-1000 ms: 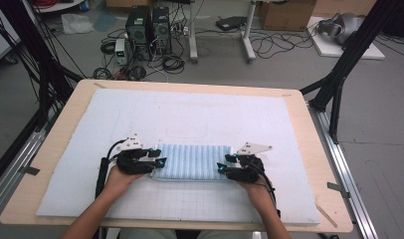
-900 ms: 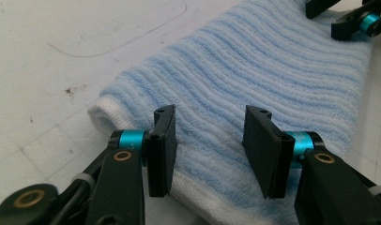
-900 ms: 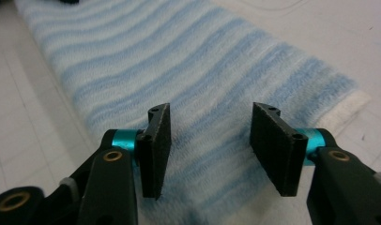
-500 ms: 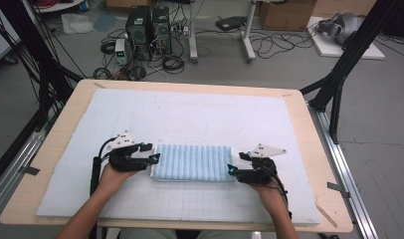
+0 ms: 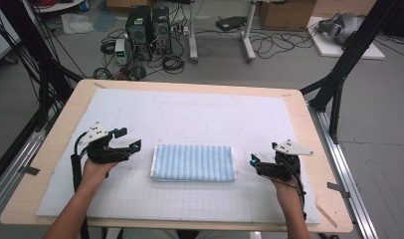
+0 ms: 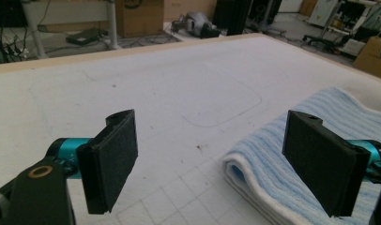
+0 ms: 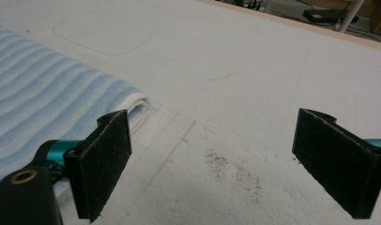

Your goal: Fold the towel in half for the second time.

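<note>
Both tongs, left and right, have left the towel (jaws just opened).

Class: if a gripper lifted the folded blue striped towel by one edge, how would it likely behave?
The folded towel would probably droop and unfold: the left gripper view shows soft, rounded layers. It looks light for its size, being thin cloth. Its ribbed surface suggests the pads would not slip.
</note>
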`<action>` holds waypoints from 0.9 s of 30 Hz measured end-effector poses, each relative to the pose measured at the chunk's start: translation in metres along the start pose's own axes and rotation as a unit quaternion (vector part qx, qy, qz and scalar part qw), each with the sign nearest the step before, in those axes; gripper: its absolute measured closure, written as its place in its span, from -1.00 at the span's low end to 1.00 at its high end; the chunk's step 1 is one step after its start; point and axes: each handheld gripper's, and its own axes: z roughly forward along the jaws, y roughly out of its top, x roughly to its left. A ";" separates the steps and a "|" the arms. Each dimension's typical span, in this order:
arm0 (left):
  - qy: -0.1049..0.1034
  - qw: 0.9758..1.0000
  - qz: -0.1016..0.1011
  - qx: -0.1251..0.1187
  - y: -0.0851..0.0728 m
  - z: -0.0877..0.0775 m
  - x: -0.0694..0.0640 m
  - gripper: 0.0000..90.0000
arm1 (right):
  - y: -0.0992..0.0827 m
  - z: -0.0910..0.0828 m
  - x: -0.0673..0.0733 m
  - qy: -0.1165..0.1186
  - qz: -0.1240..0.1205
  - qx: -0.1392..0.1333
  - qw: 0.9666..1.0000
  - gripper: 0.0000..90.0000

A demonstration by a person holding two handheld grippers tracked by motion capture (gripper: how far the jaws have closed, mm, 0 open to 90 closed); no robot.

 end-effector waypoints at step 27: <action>0.016 1.000 0.008 -0.002 -0.005 -0.015 0.003 -0.56 | 0.001 -0.011 -0.011 -0.007 0.019 -0.017 1.000 -0.76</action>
